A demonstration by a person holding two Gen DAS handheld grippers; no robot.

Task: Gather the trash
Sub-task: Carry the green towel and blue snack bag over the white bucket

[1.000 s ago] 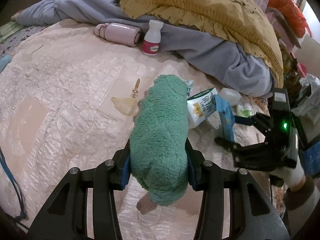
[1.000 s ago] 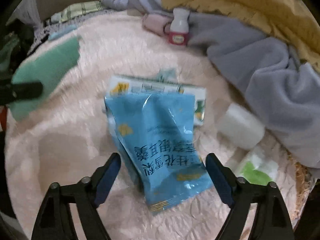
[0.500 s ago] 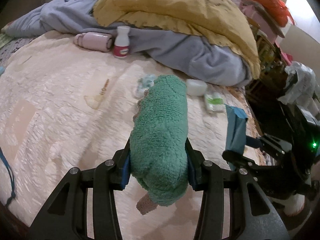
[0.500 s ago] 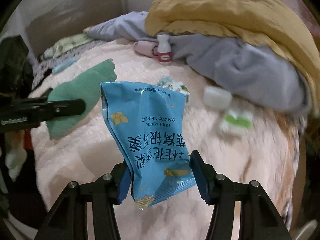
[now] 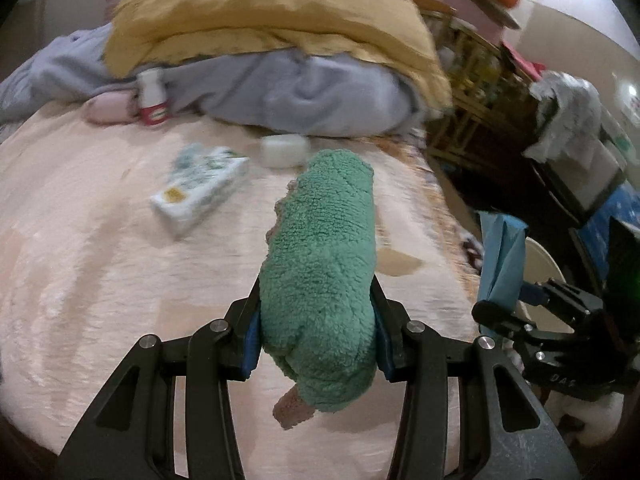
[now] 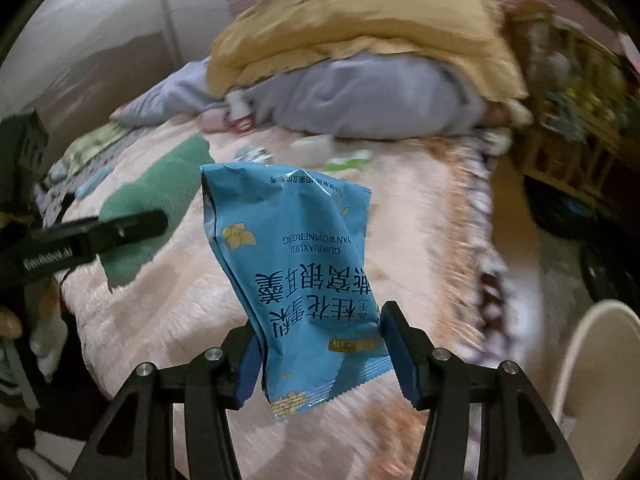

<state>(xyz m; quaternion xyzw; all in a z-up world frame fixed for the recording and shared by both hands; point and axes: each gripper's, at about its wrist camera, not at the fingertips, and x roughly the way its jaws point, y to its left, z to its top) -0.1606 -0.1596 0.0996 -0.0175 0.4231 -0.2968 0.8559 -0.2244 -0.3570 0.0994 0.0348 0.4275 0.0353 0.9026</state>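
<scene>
A fuzzy green cloth [image 5: 316, 264] hangs over the pink bed cover [image 5: 100, 260], and my left gripper [image 5: 317, 320] is shut on it, both pads pressing its sides. My right gripper [image 6: 320, 344] is shut on a crumpled blue snack packet [image 6: 296, 264], held clear of the bed near its right edge. In the left wrist view the packet [image 5: 500, 256] and the right gripper [image 5: 504, 308] show at the right. In the right wrist view the green cloth [image 6: 152, 200] shows at the left. On the bed lie a white carton [image 5: 200, 192], a small white container [image 5: 284, 150] and a green-white wrapper [image 6: 348, 162].
A grey blanket [image 5: 312, 92] under a yellow quilt [image 5: 272, 12] is piled at the far side. A red-labelled white bottle [image 5: 152, 96] and a pink item [image 5: 108, 108] lie against it. Right of the bed stand a wooden shelf [image 5: 472, 92] and a round cream object [image 6: 592, 360].
The right gripper's jaws closed on the blue packet and lifted it off the white carton. Both grippers then moved right toward the bed's edge and rose, the left still gripping the green cloth.
</scene>
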